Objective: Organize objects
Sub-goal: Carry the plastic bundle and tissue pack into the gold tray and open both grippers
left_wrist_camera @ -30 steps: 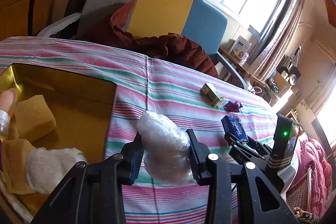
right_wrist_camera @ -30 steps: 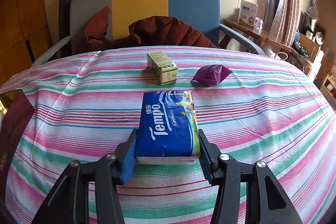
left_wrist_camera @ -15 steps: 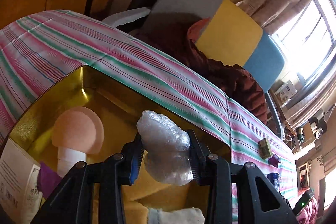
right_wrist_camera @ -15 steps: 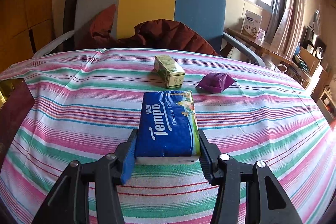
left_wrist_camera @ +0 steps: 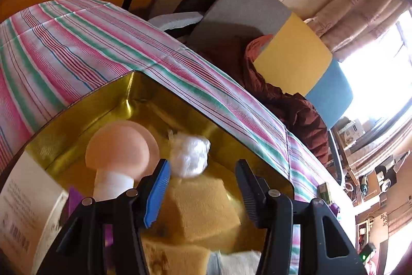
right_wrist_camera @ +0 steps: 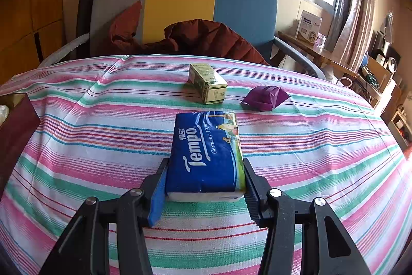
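Right gripper (right_wrist_camera: 204, 181) clamps blue "Tempo Germany 1929" tissue pack (right_wrist_camera: 206, 153)

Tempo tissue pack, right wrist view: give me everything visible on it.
The Tempo tissue pack is a soft rectangular packet in glossy blue film, with white "Tempo" lettering, "Germany 1929" and a green-yellow picture strip along its right edge. White shows at the near end. It lies level, long axis pointing away from the camera, above the striped tablecloth. The right hand-held gripper is shut on its near end, one finger on each long side. Nothing else touches it.
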